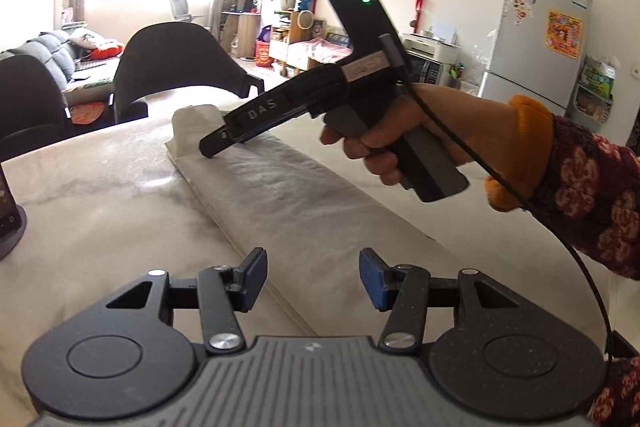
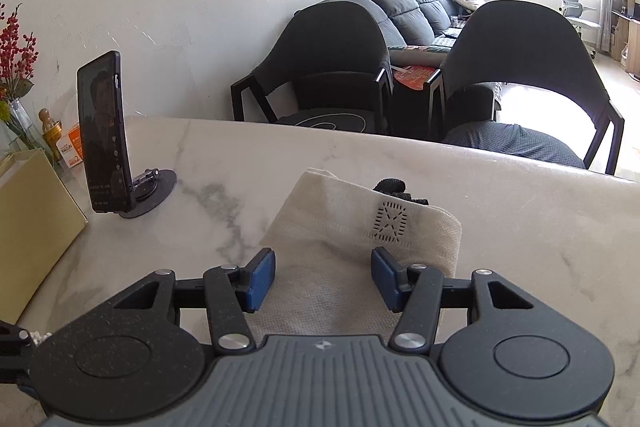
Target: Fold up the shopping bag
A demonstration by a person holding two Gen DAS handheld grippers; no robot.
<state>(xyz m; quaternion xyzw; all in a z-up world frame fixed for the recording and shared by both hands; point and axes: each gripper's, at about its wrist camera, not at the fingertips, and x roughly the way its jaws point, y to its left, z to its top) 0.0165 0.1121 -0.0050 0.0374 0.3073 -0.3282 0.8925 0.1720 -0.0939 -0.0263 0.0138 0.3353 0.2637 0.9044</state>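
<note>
Left wrist view
- Shopping bag (image 1: 288, 195): white, crinkled fabric, laid as a long flat strip along the marble table (image 1: 100, 187); far end bunched into a raised lump.
- Left gripper (image 1: 312, 277): jaws apart, nothing between the blue pads, hovering over the strip's near end.
- Right gripper (image 1: 216, 151): tip resting at the bunched end, gripped in a hand (image 1: 376, 147); jaws hidden from this side.
- Risk: limp layers likely to slide on polished stone — fold may skew.

Right wrist view
- Shopping bag (image 2: 360, 227): woven mesh texture, stitched square patch, rounded fold edge; dark handle peeking behind.
- Right gripper (image 2: 323, 277): released, pads straddling fabric without pinching.
- Risk: pinching only the top layer — strip could spring open.
- Phone on stand (image 2: 106, 135): upright, well apart.
</note>
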